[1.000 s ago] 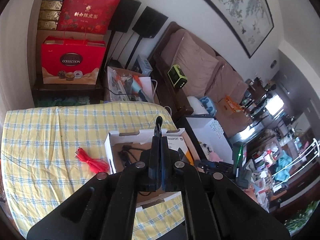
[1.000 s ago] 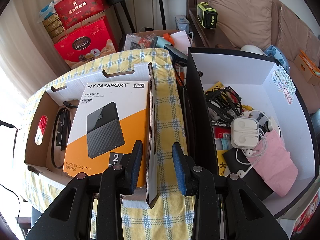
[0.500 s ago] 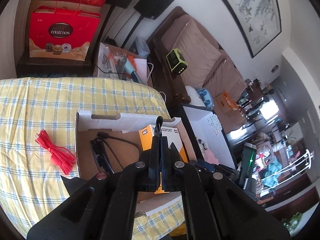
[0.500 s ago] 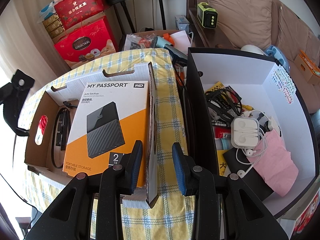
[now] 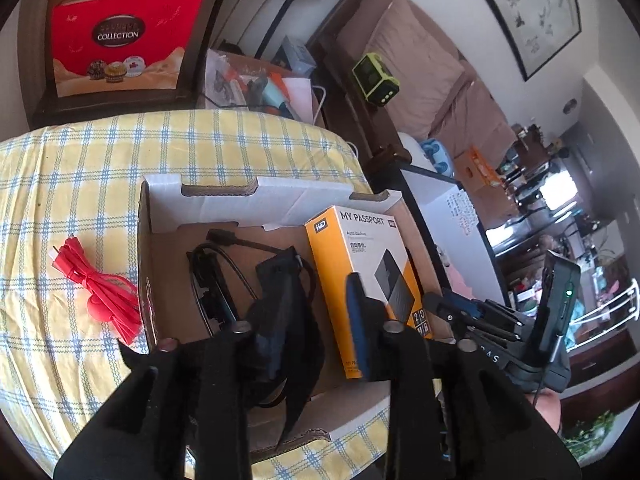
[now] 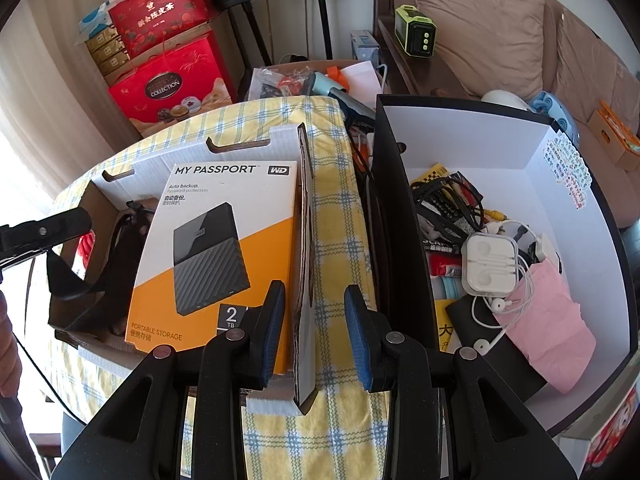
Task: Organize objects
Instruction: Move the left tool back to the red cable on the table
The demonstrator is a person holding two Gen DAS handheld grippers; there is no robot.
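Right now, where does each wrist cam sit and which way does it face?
Left wrist: on the left gripper, jaws opening and empty, tilted down over the shallow cardboard tray; the right gripper shows at the right.
Right wrist: on the right gripper, angled steeply down, straddling the tray's side wall without touching it; a black-walled white bin sits to the right.
Shared: the tray and the orange-and-white hard-drive box.

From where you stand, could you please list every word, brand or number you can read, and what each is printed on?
"MY PASSPORT", "WD", "Auto backup.", "PORTABLE STORAGE", "2 TB": orange and white hard drive box.
"COLLECTION": red gift box.
Gold Chinese characters on the upper red gift box: too small to read surely.
Stickers inside the white bin: too small.
Chinese lines under "Auto backup.": blurred.
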